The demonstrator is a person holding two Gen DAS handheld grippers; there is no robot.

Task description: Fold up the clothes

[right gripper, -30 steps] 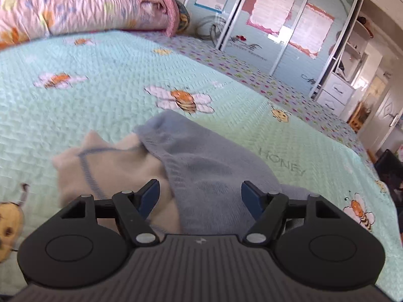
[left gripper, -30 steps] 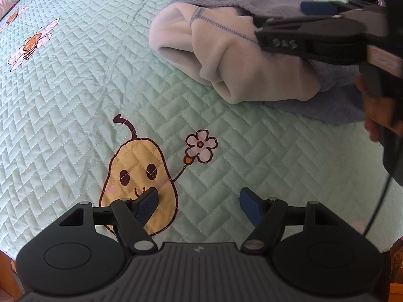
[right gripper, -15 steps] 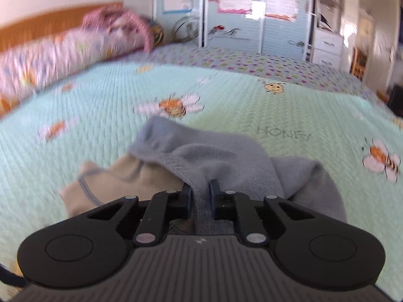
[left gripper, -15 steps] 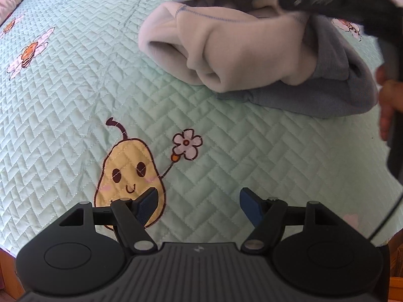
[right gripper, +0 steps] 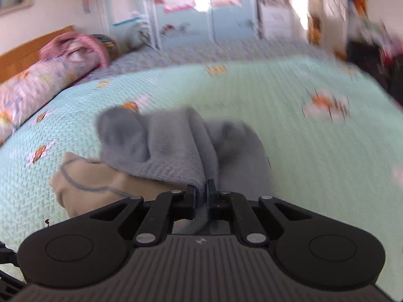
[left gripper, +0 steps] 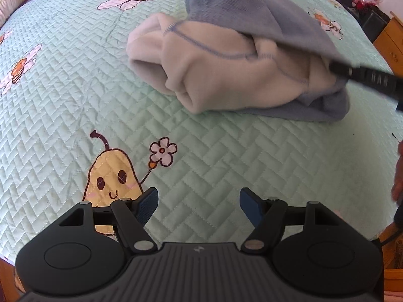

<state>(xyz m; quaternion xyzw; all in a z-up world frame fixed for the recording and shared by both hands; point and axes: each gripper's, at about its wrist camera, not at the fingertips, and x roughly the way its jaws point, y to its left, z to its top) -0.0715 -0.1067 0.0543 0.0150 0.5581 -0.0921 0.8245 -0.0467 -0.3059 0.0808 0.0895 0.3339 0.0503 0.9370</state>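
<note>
A blue-grey garment (left gripper: 252,12) with a cream fleece inside (left gripper: 221,75) lies bunched on the mint quilt. In the right wrist view my right gripper (right gripper: 200,191) has its jaws closing tight on a fold of the blue-grey cloth (right gripper: 163,146), which is lifted and draped over the cream layer (right gripper: 100,183). The same gripper (left gripper: 335,67) comes in from the right in the left wrist view, at the garment's right end. My left gripper (left gripper: 199,201) stands open with nothing between its fingers, above bare quilt in front of the garment.
The quilted bedspread (left gripper: 63,100) carries bee prints and a pear figure (left gripper: 113,178). A pink rolled duvet (right gripper: 37,83) lies along the wooden headboard (right gripper: 25,52). Wardrobe doors (right gripper: 201,12) stand past the bed. A hand (left gripper: 398,176) shows at the right edge.
My right gripper went from open to shut on the blue-grey cloth, then rolled and pulled it across. The left gripper drifted back from the garment, still open.
</note>
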